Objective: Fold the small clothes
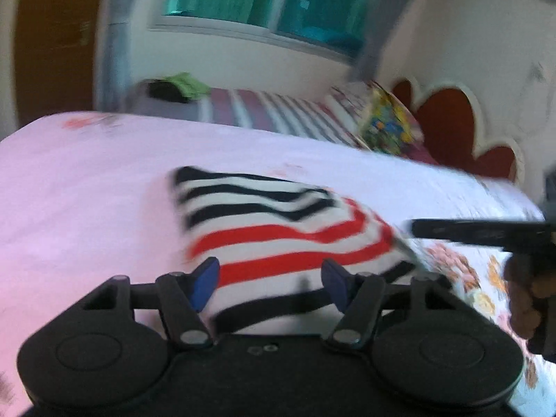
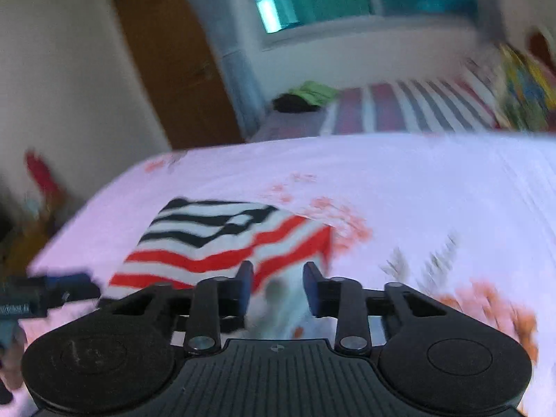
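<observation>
On the pink bed sheet (image 1: 87, 180) a small striped garment (image 1: 271, 229) lies partly folded, black bands at its far end and red ones nearer the claws. From the left wrist view, the left claw (image 1: 269, 286) hovers at the garment's near edge with its blue pads spread wide. The cloth shows between them, but the pads do not press on it. Further right in that view, the right claw (image 1: 417, 227) reaches in from the side by the garment's right corner, a hand (image 1: 524, 299) behind it. Seen from its own camera, the right claw (image 2: 278, 288) has a narrower gap; blurred pale fabric sits low between the fingers, yet the pads appear clear of it, so nothing looks gripped.

The garment looks light, soft and limp. It will likely sag and crease wherever lifted, and it may drag on the sheet. The near corners look like the best places to take hold, one per claw, pinching both layers so the fold stays even.
</observation>
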A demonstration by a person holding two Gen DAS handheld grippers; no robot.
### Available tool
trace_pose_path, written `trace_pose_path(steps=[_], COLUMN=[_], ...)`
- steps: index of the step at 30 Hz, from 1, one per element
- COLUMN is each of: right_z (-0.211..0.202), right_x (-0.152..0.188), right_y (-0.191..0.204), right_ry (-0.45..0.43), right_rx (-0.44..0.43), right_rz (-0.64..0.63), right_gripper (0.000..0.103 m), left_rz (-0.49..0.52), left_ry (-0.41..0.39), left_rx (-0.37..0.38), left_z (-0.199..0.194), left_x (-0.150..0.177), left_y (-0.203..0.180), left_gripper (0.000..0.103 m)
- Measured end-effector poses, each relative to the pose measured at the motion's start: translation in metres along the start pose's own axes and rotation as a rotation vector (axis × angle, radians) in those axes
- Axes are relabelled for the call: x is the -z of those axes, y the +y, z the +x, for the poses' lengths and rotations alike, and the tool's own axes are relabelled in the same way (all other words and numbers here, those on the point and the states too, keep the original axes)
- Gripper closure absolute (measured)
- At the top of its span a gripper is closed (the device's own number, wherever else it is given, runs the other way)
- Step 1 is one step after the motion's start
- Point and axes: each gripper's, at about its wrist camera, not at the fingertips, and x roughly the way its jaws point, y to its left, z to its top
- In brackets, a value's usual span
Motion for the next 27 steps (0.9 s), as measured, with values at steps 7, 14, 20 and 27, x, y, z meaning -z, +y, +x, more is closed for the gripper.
trace_pose_path(steps=[7,14,20,27], right_z=[0.019,-0.036,-0.014,-0.013], right_x=[0.013,0.047,0.076,0.087], right_y=[-0.001,0.037,0.036,0.038], right_ry=[0.072,0.034,0.087,0.077], right_rx=[0.093,-0.02,0.109,0.152], right_rz=[-0.061,-0.258,-0.297,-0.329], right_gripper=[0.077,0.079,0.092,0.091], left_rz=[0.116,0.064,0.091,0.04], left_ry=[0.057,0.0,0.067,0.073], left_rx=[-0.074,-0.097,-0.148,-0.158], left_z=[0.015,-0.036,-0.009,-0.011], left_x=[0.015,0.044,0.074,0.078], left_y=[-0.024,-0.03,-0.04,-0.035], left_gripper=[0.041,0.041,0.029,0.028])
